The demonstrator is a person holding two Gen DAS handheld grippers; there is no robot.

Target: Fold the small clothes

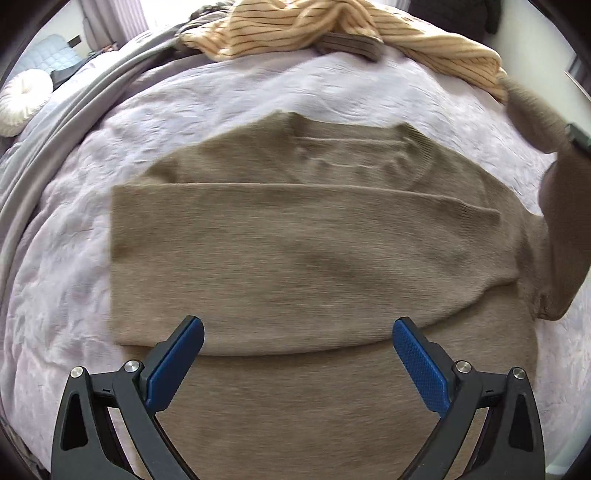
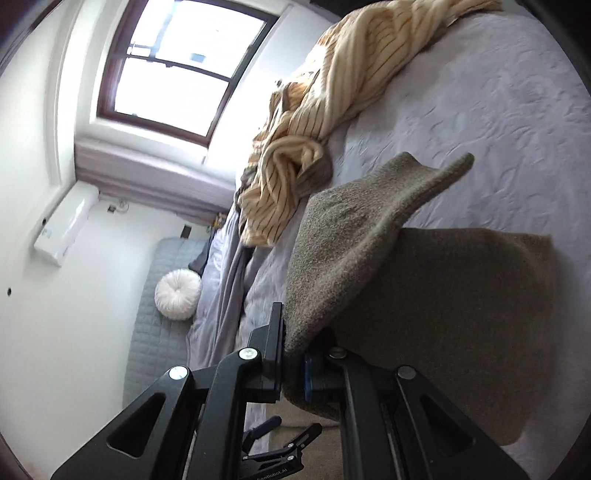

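A brown knit sweater [image 1: 295, 251] lies flat on the pale lilac bedspread [image 1: 74, 258], one sleeve folded across its body. My left gripper [image 1: 297, 332] is open and empty, hovering just above the sweater's lower part. My right gripper [image 2: 293, 369] is shut on the other brown sleeve [image 2: 351, 236] and holds it lifted off the bed; that raised sleeve [image 1: 535, 122] shows at the right edge of the left wrist view. The left gripper [image 2: 280, 439] also shows at the bottom of the right wrist view.
A cream striped garment [image 1: 332, 26] lies crumpled at the far side of the bed, also seen in the right wrist view [image 2: 314, 147]. A grey blanket [image 1: 55, 125] runs along the left edge. A round white cushion [image 2: 178, 293] rests by the headboard.
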